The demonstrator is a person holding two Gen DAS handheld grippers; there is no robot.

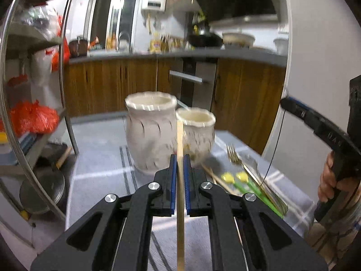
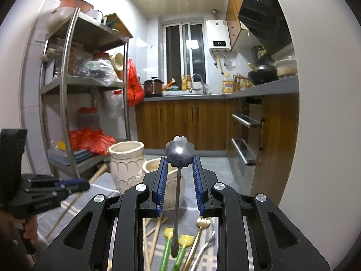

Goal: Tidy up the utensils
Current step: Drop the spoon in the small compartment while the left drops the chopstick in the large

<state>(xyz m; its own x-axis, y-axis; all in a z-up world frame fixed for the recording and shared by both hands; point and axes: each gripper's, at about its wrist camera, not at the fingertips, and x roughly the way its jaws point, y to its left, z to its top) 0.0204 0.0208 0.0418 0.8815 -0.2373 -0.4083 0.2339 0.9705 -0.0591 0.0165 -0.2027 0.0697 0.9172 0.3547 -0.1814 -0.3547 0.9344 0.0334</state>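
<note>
My left gripper [image 1: 179, 158] is shut on a wooden chopstick [image 1: 180, 135], which runs straight up between the blue pads. It is held above the cloth, just in front of a tall white jar [image 1: 151, 135] and a shorter white jar [image 1: 198, 135]. My right gripper [image 2: 179, 158] is shut on a dark metal spoon [image 2: 179, 151]. Its flower-shaped bowl sits at the fingertips and its handle hangs down. The tall jar [image 2: 126, 164] and short jar [image 2: 153, 166] stand beyond. The left gripper [image 2: 85, 185] with its chopstick [image 2: 67, 207] shows at the left.
On the grey striped cloth [image 1: 101, 169] lie a gold fork [image 2: 200, 222], two green-handled picks with yellow tops [image 2: 168, 232], a silver spoon [image 2: 205, 248] and more chopsticks [image 2: 155, 228]. A metal shelf rack [image 2: 67, 90] stands left. Wooden cabinets [image 2: 180, 122] are behind.
</note>
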